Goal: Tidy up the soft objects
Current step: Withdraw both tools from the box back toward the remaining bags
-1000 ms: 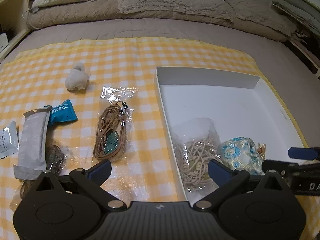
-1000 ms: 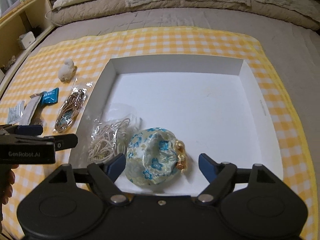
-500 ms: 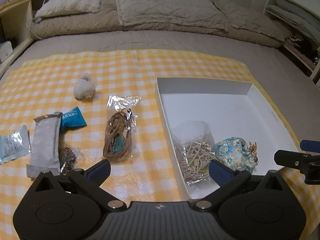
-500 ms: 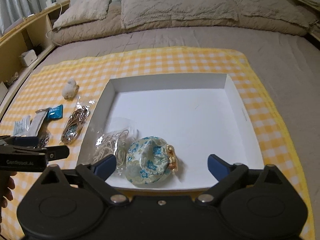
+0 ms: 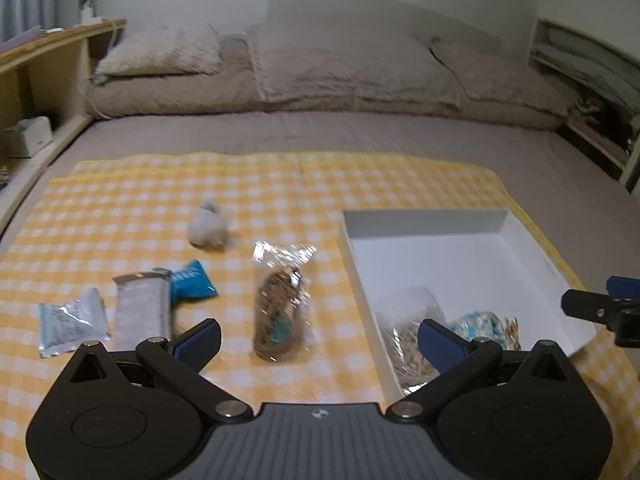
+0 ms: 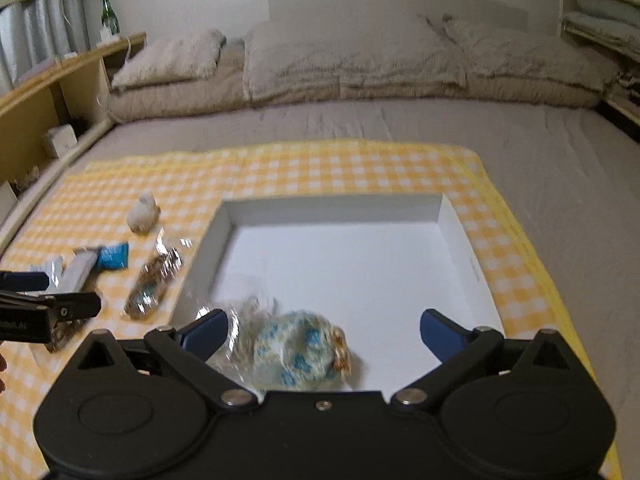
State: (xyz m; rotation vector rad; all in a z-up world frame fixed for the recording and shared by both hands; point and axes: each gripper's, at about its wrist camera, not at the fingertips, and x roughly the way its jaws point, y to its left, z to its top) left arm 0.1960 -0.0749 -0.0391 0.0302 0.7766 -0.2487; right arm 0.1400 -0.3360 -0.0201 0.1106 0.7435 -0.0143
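A white box (image 6: 460, 236) lies on the yellow checked cloth (image 6: 320, 168). In its near left corner rest a blue-flowered cloth pouch (image 6: 296, 350) and a clear bag of pale cord (image 6: 240, 320). My right gripper (image 6: 324, 330) hangs open above that corner, apart from the pouch. My left gripper (image 5: 318, 338) is open too, over the cloth, with nothing between its fingers. Beyond it on the cloth lie a clear bag of brown cord (image 5: 282, 312), a white plush (image 5: 208, 228), a blue packet (image 5: 192, 280), a grey sachet (image 5: 140, 308) and a clear sachet (image 5: 72, 322).
The cloth covers the near part of a grey-brown bed (image 6: 400, 120) with pillows (image 6: 352, 52) at its head. A wooden shelf (image 6: 52, 92) with a green bottle (image 6: 109, 16) runs along the left, and more shelving (image 5: 588, 72) stands at the right.
Both grippers have risen and tilted up, so the bed's head and wall now show. The right jaws widened and drew back off the pouch, which stays in the box.
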